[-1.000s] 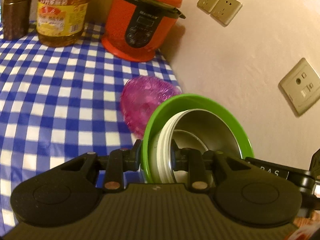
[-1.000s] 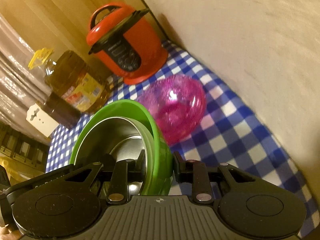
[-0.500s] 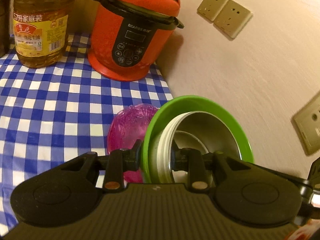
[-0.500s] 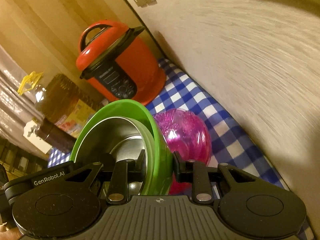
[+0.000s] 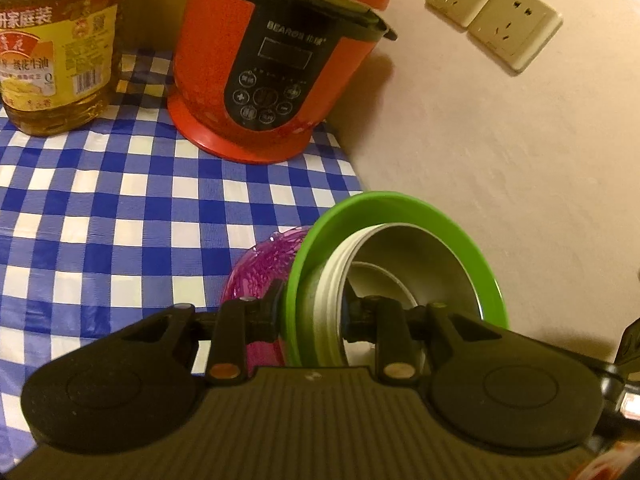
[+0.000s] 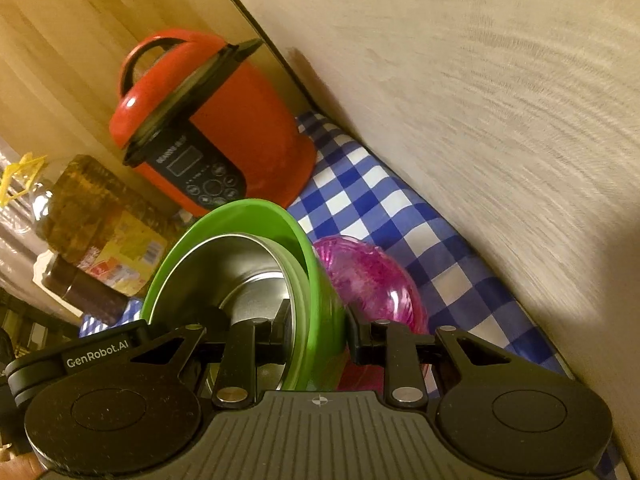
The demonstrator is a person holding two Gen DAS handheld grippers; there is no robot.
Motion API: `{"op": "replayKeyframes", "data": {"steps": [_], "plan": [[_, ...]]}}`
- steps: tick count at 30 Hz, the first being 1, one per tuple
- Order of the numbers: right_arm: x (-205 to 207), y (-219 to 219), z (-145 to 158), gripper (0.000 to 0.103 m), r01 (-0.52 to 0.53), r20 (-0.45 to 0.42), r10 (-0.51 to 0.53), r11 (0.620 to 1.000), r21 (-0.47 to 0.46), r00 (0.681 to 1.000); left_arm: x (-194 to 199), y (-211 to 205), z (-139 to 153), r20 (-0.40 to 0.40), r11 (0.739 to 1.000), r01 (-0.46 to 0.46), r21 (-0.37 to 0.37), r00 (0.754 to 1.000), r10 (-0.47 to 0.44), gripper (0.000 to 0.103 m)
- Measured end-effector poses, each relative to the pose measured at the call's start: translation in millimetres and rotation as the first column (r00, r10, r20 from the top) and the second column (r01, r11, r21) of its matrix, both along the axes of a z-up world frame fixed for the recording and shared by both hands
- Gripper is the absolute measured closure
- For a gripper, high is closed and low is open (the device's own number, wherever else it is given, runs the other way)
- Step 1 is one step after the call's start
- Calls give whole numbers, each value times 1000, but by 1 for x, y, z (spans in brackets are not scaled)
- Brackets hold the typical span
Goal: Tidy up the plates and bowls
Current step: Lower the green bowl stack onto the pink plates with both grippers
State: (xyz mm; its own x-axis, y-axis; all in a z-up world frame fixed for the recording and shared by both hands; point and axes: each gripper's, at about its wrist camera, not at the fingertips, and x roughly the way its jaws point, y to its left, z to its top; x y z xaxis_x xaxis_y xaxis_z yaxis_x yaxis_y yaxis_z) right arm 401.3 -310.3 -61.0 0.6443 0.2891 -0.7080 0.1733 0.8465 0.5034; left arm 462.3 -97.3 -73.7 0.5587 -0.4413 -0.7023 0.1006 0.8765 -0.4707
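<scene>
Both my claws, left gripper (image 5: 314, 316) and right gripper (image 6: 318, 334), clamp the green bowl (image 5: 400, 208) stack's rims; the pink bowl (image 6: 372, 280) lies directly beneath, slightly ahead.

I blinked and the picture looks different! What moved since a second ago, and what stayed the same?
Both grippers carried the green bowl with the metal bowl inside it toward the red cooker, which now looks closer. The pink bowl now sits close behind the stack, partly hidden. Unchanged: the left gripper and right gripper stay clamped on opposite rims, and nothing was let go.
</scene>
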Motion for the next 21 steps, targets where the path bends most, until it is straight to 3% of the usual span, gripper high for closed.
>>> {"op": "replayKeyframes", "data": {"steps": [21], "plan": [[18,-4,-35,76,-12,-41,11,1000,-16,999,14,-10,-31,-31,1000,8,25,999,-7,79]]}}
